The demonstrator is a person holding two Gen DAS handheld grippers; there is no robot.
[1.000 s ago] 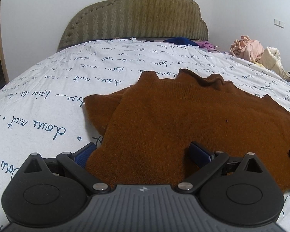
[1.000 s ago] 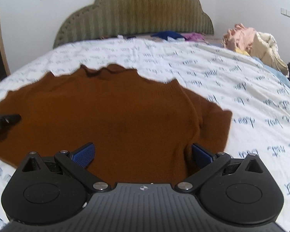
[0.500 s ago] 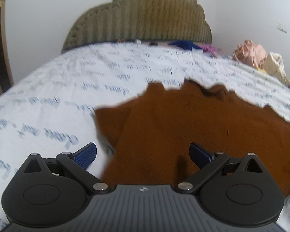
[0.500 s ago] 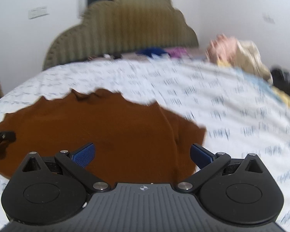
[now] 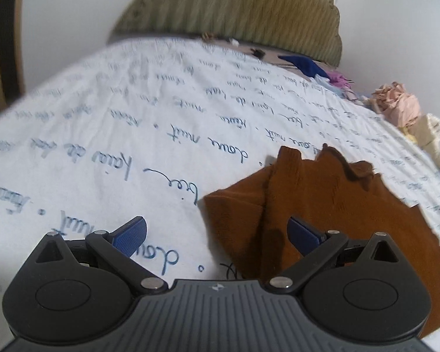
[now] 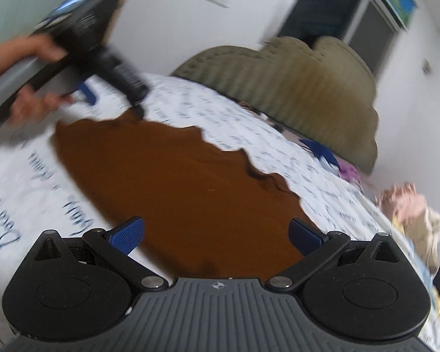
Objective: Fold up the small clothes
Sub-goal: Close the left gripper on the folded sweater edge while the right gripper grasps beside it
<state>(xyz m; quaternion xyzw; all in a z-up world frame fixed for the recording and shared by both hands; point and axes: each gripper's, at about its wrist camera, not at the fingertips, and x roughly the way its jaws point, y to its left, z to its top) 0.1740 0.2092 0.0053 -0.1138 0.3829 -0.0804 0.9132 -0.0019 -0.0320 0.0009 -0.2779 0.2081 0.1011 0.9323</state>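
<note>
Left hand-held gripper [image 5: 217, 231] spread wide and empty above the brown sweater's [image 5: 337, 205] sleeve edge, right hand-held gripper [image 6: 217, 231] likewise wide over the sweater's middle, sweater flat on the bed [image 5: 117, 135] (script-printed sheet), headboard [image 5: 234, 8] behind, clothes pile [image 5: 402, 108] far right.

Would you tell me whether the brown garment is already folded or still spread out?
Mostly spread: the brown garment lies flat on the bedsheet, with only one side flap layered.
</note>
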